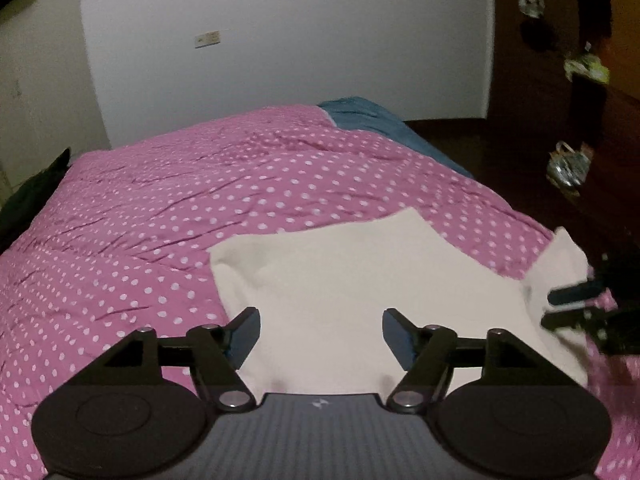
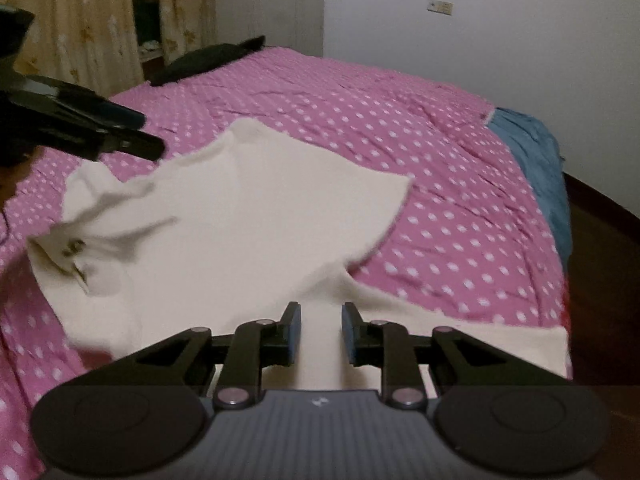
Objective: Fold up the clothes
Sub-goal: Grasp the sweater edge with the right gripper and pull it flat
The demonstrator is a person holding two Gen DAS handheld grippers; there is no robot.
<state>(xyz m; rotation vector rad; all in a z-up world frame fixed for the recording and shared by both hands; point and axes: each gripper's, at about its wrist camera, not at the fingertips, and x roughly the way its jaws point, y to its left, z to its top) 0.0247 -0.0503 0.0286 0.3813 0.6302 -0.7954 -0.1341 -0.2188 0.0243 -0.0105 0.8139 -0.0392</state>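
Covering the bed from 9 to 3 o'clock in both views, pink polka-dot quilted bedspread, creased. Teal-blue fabric bunched at its far corner, about 2 o'clock in right wrist view. Cream-white cloth garment lies spread on the bedspread, rumpled at 9 o'clock there, one sleeve out toward 3 o'clock. Black item at bed's far edge, 11 o'clock. Left gripper jaws wide apart over the garment, gripping nothing. Right gripper jaws partly parted, a raised strip of garment between the pads; actual contact unclear.
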